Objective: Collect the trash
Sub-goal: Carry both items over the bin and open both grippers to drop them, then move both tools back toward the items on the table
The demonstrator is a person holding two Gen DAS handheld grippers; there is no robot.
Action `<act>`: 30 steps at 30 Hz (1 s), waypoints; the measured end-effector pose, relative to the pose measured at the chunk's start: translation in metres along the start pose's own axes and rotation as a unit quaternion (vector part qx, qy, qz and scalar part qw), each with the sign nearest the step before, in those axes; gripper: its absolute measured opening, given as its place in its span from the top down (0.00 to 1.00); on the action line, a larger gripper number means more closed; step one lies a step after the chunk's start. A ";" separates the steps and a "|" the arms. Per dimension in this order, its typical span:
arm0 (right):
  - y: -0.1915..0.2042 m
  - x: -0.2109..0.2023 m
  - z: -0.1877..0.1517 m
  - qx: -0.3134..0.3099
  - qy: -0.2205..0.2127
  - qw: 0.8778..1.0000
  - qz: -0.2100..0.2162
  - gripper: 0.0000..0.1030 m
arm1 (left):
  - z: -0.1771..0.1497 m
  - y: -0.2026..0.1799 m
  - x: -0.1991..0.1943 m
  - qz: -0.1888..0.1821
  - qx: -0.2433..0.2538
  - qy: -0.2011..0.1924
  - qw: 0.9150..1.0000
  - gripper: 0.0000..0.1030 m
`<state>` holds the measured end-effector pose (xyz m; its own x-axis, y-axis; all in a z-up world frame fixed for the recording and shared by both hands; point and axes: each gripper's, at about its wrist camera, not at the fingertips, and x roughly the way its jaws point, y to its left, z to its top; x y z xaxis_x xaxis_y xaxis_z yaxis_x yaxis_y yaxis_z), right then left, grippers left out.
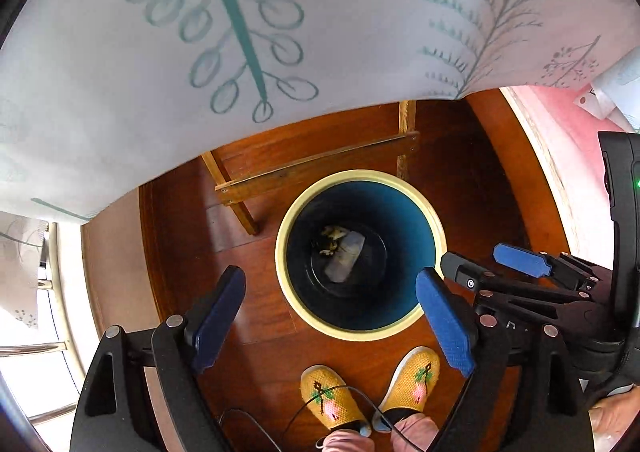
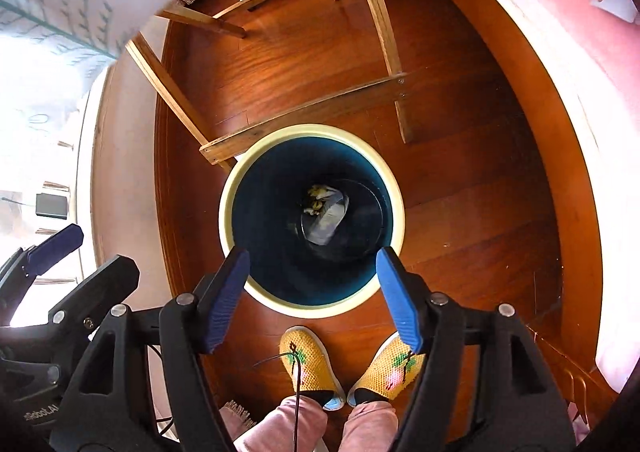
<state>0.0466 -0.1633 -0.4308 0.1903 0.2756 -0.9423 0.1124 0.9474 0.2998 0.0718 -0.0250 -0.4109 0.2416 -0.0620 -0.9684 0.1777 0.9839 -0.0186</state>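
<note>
Left wrist view looks straight down at the bin (image 1: 424,212), a round blue bucket with a cream rim standing on the floor (image 1: 180,252) in the lower middle of the frame. At its bottom lies the trash (image 1: 344,254): a pale wrapper with a yellowish scrap touching it. The left hand-held gripper (image 1: 332,316) hangs above the bin's near rim, its fingers (image 1: 218,318) spread wide with nothing between them. At the right edge of this view the right hand-held gripper (image 1: 494,264) shows, and the right wrist view confirms its jaws are likewise apart and empty, centred over the bin's mouth. The person's slippers (image 2: 308,366) sit just below the bin in frame, and wooden legs (image 2: 308,108) of a stand cross behind it.

Both grippers seem to be empty over the bin, so the drop looks done and the next piece must be found. The cloth-covered tabletop (image 1: 120,72) fills the upper half of the left view; no loose litter shows on it from here. To do this well, lift both grippers clear of the rim before turning away, keep the jaws wide for the next pick, and mind the cable (image 2: 297,384) trailing near the feet so it does not snag the bin.
</note>
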 end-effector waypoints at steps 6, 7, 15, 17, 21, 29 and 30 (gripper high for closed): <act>0.009 -0.039 0.002 0.001 -0.007 1.000 -0.002 0.38 | 0.005 0.004 -0.043 -0.001 -0.001 -0.006 1.000 0.14; 0.012 -0.048 0.002 0.002 -0.008 1.000 -0.002 0.38 | 0.007 0.004 -0.052 -0.004 -0.002 -0.006 1.000 0.14; 0.047 -0.157 0.002 -0.019 -0.034 0.999 -0.009 0.37 | 0.023 0.017 -0.163 -0.020 -0.008 -0.034 0.999 0.14; 0.056 -0.191 -0.002 -0.029 -0.046 0.998 -0.010 0.36 | 0.028 0.022 -0.196 -0.022 -0.005 -0.047 0.999 0.14; 0.074 -0.251 -0.007 -0.041 -0.078 0.996 -0.017 0.35 | 0.034 0.029 -0.260 -0.023 0.000 -0.080 0.997 0.14; 0.094 -0.348 -0.008 -0.027 -0.151 0.988 -0.026 0.33 | 0.058 0.050 -0.346 -0.039 -0.004 -0.115 0.993 0.14; 0.095 -0.359 -0.006 -0.026 -0.160 0.986 -0.028 0.33 | 0.063 0.049 -0.357 -0.041 -0.004 -0.121 0.992 0.14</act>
<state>-0.0172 -0.1709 -0.0654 0.4850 0.1643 -0.8590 0.0838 0.9689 0.2327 0.0541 0.0350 -0.0505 0.4483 -0.1793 -0.8757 0.1985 0.9752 -0.0980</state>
